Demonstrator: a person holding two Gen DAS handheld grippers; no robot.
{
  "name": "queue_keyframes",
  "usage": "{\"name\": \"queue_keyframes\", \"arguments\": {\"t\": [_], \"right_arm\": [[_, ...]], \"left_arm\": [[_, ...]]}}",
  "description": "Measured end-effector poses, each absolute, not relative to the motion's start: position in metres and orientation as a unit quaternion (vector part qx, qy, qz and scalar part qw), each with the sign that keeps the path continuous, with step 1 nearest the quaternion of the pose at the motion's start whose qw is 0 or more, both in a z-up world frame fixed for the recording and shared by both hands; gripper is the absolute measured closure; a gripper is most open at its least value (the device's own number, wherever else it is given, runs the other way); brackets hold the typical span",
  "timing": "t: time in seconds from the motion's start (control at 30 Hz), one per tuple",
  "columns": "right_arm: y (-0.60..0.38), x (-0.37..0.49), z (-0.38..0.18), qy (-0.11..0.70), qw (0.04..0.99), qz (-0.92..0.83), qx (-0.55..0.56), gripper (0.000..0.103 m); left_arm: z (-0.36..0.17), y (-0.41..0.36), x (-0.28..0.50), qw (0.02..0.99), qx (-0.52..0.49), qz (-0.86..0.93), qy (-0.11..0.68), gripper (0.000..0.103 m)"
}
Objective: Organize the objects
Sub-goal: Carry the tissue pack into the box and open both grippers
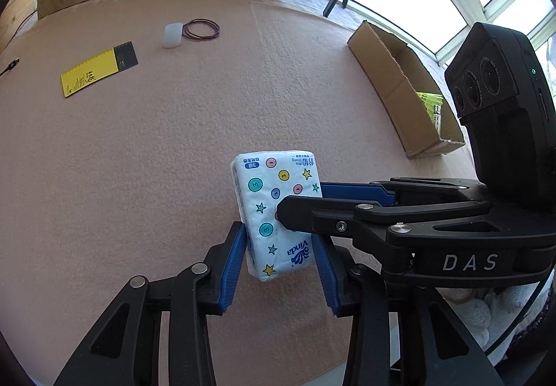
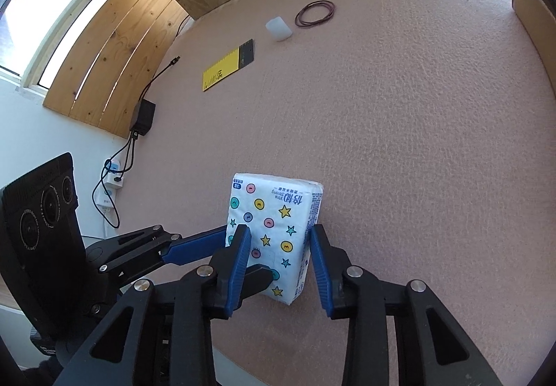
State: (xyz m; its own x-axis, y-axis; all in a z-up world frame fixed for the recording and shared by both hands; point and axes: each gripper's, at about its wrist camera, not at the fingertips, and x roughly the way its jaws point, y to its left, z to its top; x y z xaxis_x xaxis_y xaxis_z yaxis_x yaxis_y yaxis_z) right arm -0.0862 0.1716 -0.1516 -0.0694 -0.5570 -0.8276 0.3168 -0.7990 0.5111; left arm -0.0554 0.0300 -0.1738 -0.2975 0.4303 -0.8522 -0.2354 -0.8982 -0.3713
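1. You work over a table (image 1: pixel 173 149) covered in pinkish felt.
2. Far from you lie a yellow-and-black ruler card (image 1: pixel 99 69), a small translucent white cap (image 1: pixel 172 35) and, just beside it, a coil of brown rubber bands (image 1: pixel 202 29).
3. An open cardboard box (image 1: pixel 399 87) sits at the right edge.
4. The tissue pack (image 1: pixel 278 215) is nearest you; whether it rests on the felt is unclear.

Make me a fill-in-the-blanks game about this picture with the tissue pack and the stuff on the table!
1. The tissue pack has coloured dots and ____ printed on it.
2. The ruler is black and ____.
3. The rubber bands lie beside a small ____ cap.
4. The green basket sits inside the ____ box.

Missing words: stars; yellow; white; cardboard
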Motion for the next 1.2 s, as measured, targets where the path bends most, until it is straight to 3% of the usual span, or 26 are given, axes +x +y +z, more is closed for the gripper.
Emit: {"name": "queue_keyframes", "arguments": {"t": [0.67, 1.2], "right_arm": [[0.304, -0.130, -0.061, -0.117, 0.228, -0.819, 0.514, 0.071], [0.407, -0.183, -0.051, -0.111, 0.157, -0.859, 0.474, 0.071]], "left_arm": [[-0.089, 0.196, -0.131, 0.304, -0.473, 0.827, -0.014, 0.060], [-0.085, 0.317, -0.198, 0.340, -0.454, 0.823, 0.017, 0.060]]}}
